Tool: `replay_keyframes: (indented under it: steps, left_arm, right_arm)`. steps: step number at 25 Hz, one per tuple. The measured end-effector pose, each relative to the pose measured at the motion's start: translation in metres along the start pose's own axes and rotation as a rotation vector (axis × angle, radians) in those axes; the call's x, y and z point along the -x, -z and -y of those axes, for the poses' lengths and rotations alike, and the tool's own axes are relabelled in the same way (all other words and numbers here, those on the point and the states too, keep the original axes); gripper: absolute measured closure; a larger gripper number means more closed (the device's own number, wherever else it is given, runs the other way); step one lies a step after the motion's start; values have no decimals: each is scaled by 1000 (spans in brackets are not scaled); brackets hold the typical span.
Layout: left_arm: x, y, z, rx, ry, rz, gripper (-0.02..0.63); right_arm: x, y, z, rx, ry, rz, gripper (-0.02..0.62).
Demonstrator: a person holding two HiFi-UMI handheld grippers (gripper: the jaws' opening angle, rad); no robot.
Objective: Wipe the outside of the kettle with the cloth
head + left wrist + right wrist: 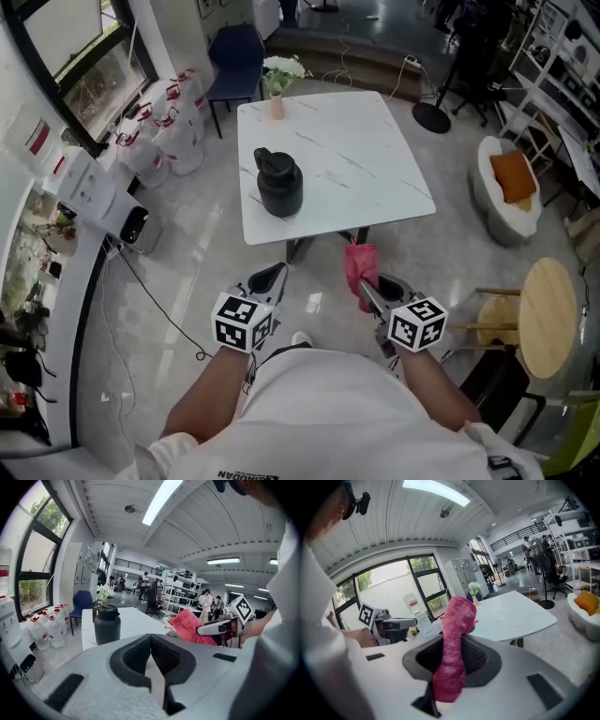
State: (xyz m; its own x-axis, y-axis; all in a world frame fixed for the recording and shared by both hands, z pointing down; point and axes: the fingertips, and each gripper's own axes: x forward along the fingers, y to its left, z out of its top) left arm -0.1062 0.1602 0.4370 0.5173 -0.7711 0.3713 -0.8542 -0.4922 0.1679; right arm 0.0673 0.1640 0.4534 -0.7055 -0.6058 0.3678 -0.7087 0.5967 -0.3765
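left gripper (266,279), right gripper (369,291) with cloth (359,266), floor (202,281) gap, kettle (279,183) near table (356,159) edge

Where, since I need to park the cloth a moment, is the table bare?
The square white marbled table is bare across its right half, from the black lidded kettle to the right edge. A smaller free strip lies between kettle and the pink vase of white flowers. Only the left side is occupied.

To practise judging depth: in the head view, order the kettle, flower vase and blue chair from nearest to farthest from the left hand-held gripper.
1. Kettle, near left of the table.
2. Flower vase, at the table's far edge.
3. Blue chair, beyond the table.
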Motion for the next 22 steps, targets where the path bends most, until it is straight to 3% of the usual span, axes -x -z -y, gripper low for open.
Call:
replay_keyframes:
  steps: [9,15,22]
  left_arm:
    - [-38,-11,-37,-14,50,-25,604]
    - [-63,-18,-54,9,22,-31,604]
    - [-104,-51,-75,5,-55,-17,604]
  right_arm:
    - [-39,-19,18,-16,36,-16,491]
    - [-63,-38,47,-22,21,-18,491]
    - [-114,-91,95,8,-69,-13,491]
